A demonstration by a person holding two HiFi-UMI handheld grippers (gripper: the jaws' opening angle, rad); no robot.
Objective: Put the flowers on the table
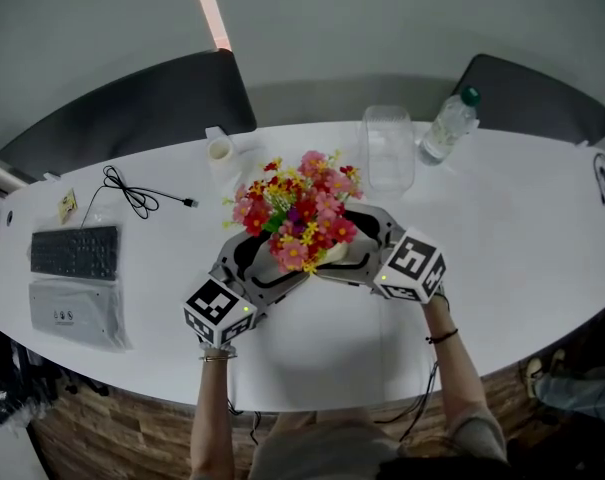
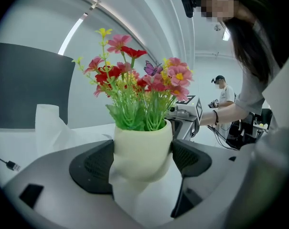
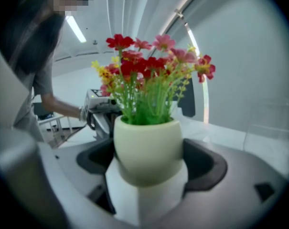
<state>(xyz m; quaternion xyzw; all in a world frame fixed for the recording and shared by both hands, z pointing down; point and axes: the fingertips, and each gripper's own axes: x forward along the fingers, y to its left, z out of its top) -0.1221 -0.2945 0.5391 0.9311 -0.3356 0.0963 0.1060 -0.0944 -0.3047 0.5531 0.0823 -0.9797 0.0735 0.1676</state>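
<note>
- The bunch of red, pink and yellow flowers on thin green stems (image 1: 302, 208) sits in a smooth cream round pot (image 2: 143, 149), mid-front of the white oval table (image 1: 502, 228). It's low over the top, and I can't tell if the base touches.
- Left gripper (image 2: 143, 159): dark pads clamped on opposite sides of the pot's belly.
- Right gripper (image 3: 148, 161): same, pinching the pot from the other side, so it's a two-sided hold.
- Handling guess: the pot is rigid, glossy and rounded, so likely slippery. It's probably light but top-heavy with that bouquet.
- Grip the belly at its widest, never the stems or blooms, which look flimsy.
- Keep it upright. The clear plastic tub (image 1: 387, 148) and white cup (image 1: 220, 153) stand just behind.
</note>
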